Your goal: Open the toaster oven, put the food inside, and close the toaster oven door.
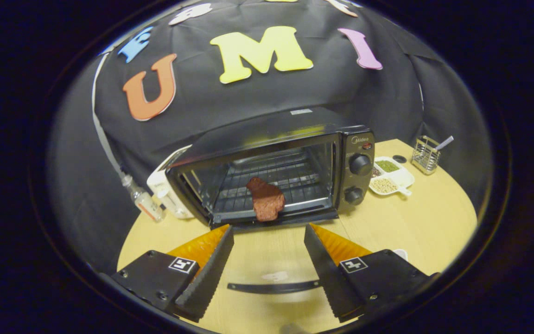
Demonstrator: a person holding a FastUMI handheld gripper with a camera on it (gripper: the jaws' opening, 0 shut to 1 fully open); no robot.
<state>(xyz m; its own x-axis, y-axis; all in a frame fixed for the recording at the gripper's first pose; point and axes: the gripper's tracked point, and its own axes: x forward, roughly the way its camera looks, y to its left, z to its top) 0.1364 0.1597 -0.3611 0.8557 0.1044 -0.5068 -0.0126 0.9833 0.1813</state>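
While the fingers [269,229] gape empty, meat [265,199] overhangs the toaster oven [290,134] rack's front edge.

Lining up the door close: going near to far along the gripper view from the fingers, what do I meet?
Open tool → door handle between its fingers → meat on the rack's front edge → toaster oven → booth wall.

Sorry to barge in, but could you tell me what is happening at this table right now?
A person is working a handheld gripper on a toaster oven task. The oven's glass door is folded down flat, its handle between the open fingers. A reddish piece of food already lies on the rack, at its front edge just beyond the fingertips. The fingers hold nothing. Closing the door is what remains. A divided dish of grains sits beside the oven.
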